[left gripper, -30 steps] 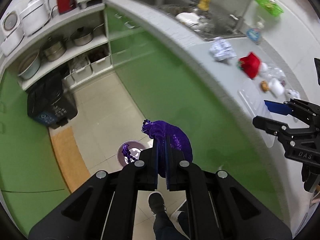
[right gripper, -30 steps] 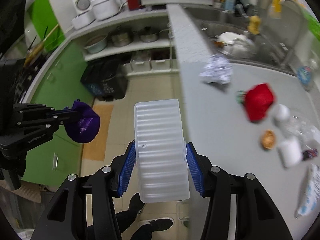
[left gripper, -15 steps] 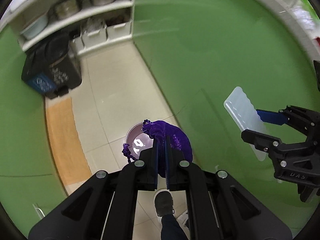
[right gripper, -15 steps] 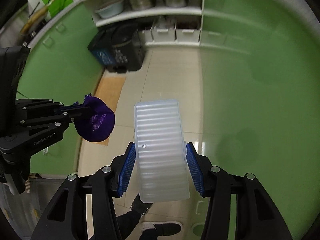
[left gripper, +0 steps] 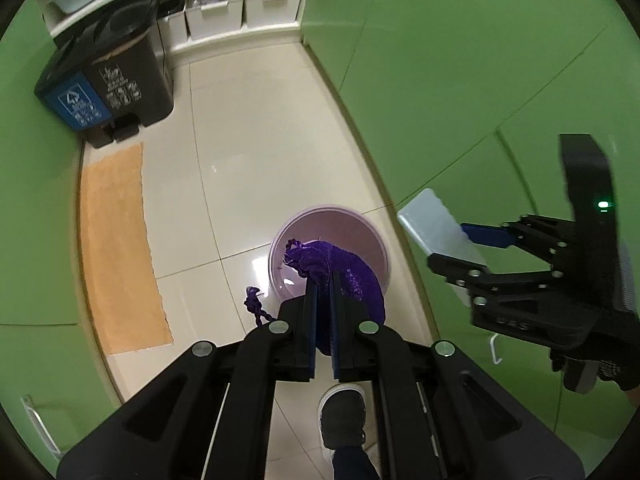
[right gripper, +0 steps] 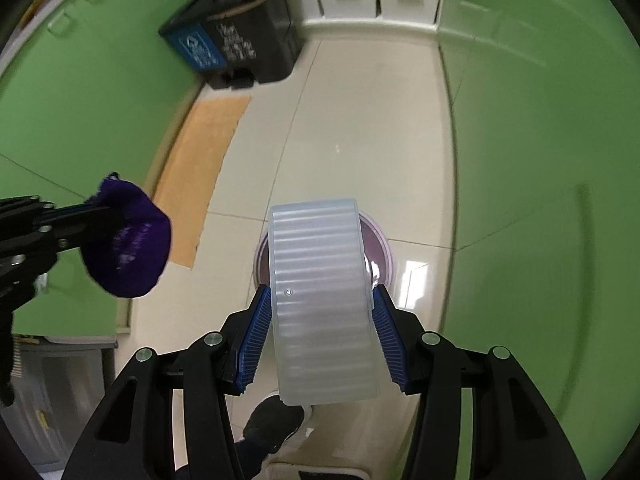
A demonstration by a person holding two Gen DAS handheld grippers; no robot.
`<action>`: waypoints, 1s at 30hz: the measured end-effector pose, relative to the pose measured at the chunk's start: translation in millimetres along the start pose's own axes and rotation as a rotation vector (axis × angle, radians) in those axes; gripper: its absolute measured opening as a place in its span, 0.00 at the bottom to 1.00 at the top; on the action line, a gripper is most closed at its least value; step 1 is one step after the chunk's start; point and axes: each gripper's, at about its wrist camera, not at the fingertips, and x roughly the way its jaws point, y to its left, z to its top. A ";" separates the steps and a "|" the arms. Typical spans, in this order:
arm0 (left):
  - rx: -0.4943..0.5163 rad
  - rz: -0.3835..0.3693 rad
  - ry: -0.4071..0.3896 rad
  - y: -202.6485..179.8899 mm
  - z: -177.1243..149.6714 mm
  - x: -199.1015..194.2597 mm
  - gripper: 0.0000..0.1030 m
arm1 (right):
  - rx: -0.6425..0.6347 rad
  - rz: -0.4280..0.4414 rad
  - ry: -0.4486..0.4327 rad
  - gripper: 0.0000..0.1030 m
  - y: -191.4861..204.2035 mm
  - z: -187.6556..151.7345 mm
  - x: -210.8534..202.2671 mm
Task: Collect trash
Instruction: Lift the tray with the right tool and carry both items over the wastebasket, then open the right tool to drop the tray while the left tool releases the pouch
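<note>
My left gripper (left gripper: 323, 280) is shut on a purple cloth pouch (left gripper: 344, 272) with a dangling cord, held right above a round purple-lined bin (left gripper: 348, 220) on the floor. The pouch also shows in the right wrist view (right gripper: 128, 240), left of centre. My right gripper (right gripper: 322, 304) is shut on a ribbed translucent plastic box (right gripper: 320, 296), held above the same bin (right gripper: 380, 248). In the left wrist view that box (left gripper: 436, 228) and the right gripper (left gripper: 468, 246) are just right of the bin.
Green cabinet doors (left gripper: 460, 80) run along the right. A black and blue two-part pedal bin (left gripper: 108, 88) stands at the far left by white storage boxes (left gripper: 240, 12). An orange mat (left gripper: 116, 248) lies on the tiled floor. My shoe (left gripper: 344, 416) is below.
Both grippers have dropped from counter height toward the floor. The counter and its litter have left view. The purple bin is now close beneath the pouch and the plastic box.
</note>
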 end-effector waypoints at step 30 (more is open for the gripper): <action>0.076 -0.051 0.046 -32.1 11.9 106.3 0.10 | 0.123 -0.124 -0.032 0.93 -47.9 -49.7 10.5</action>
